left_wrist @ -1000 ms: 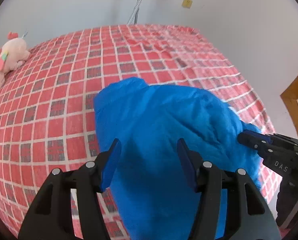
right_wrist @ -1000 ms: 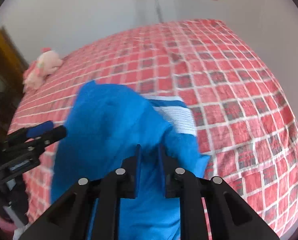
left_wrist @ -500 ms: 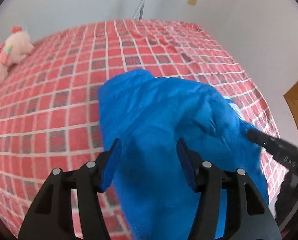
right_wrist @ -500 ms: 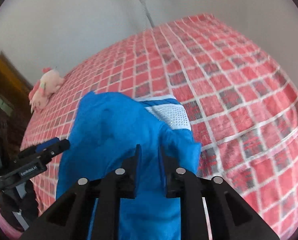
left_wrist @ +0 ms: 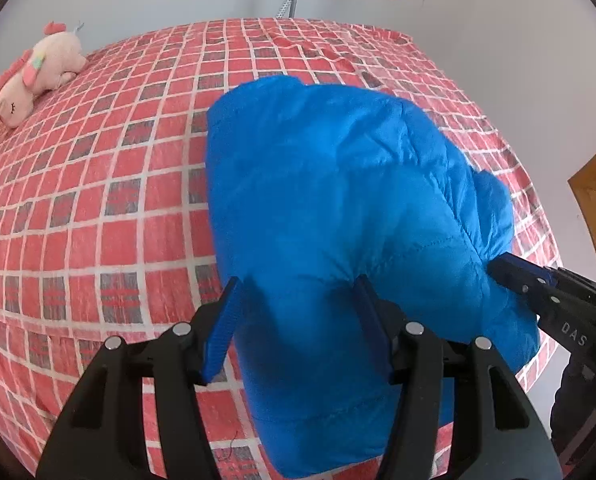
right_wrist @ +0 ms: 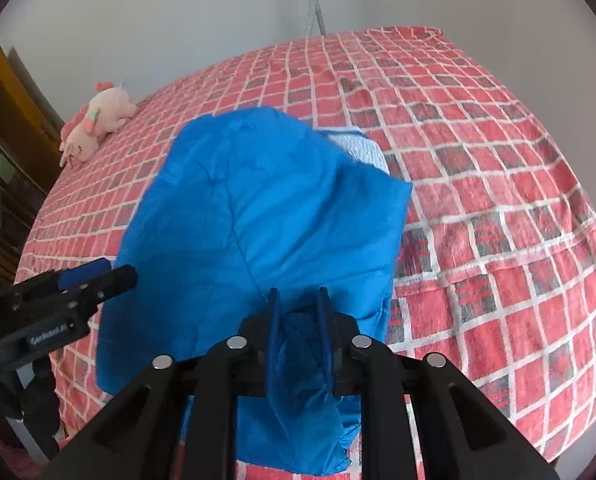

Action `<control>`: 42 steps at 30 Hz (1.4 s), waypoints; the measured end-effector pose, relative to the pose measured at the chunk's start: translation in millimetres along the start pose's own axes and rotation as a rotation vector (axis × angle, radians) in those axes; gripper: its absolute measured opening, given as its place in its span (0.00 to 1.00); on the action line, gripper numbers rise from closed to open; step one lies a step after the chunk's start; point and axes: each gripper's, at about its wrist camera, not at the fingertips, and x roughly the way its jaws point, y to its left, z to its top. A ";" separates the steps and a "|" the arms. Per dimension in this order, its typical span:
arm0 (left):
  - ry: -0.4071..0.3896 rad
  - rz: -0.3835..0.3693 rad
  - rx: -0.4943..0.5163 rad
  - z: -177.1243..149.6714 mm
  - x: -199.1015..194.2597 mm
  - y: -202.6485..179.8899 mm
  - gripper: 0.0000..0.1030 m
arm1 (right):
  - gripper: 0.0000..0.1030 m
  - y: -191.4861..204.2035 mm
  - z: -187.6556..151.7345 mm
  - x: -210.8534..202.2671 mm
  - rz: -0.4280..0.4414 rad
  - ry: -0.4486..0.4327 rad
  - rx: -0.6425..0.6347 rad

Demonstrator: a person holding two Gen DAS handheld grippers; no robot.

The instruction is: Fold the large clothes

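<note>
A blue padded jacket (left_wrist: pixel 338 208) lies bunched on the red checked bed; it also shows in the right wrist view (right_wrist: pixel 257 216), with a pale striped lining (right_wrist: pixel 362 148) peeking out at its far right. My left gripper (left_wrist: pixel 298 292) is open, its jaws wide apart above the jacket's near part. My right gripper (right_wrist: pixel 298 300) is shut on a fold of the jacket's near edge. The right gripper shows at the jacket's right side in the left wrist view (left_wrist: pixel 510 272). The left gripper shows at the jacket's left side in the right wrist view (right_wrist: pixel 109 276).
The red checked bedspread (left_wrist: pixel 97 200) covers the whole bed (right_wrist: pixel 498 200). A pink plush toy (left_wrist: pixel 33 80) lies at the far left corner (right_wrist: pixel 93 124). White walls stand behind. Wooden furniture (left_wrist: pixel 594 208) is at the right, a dark wooden cabinet (right_wrist: pixel 5 120) at the left.
The right gripper has kept its hold and drawn the jacket's near edge toward the bed's front. The left gripper stays open and has moved closer over the jacket.
</note>
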 end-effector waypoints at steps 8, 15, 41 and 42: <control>0.014 -0.002 0.012 -6.0 10.3 1.6 0.58 | 0.20 -8.7 -9.6 17.6 0.024 0.010 0.035; 0.019 -0.010 0.015 -8.7 20.0 4.2 0.61 | 0.20 -4.4 -14.4 27.2 0.000 -0.014 0.022; 0.182 -0.218 -0.098 6.7 18.6 49.5 0.72 | 0.75 -50.9 2.9 20.3 0.225 0.196 0.196; 0.187 -0.224 -0.097 6.6 20.8 48.8 0.74 | 0.76 -51.0 3.4 24.5 0.234 0.212 0.198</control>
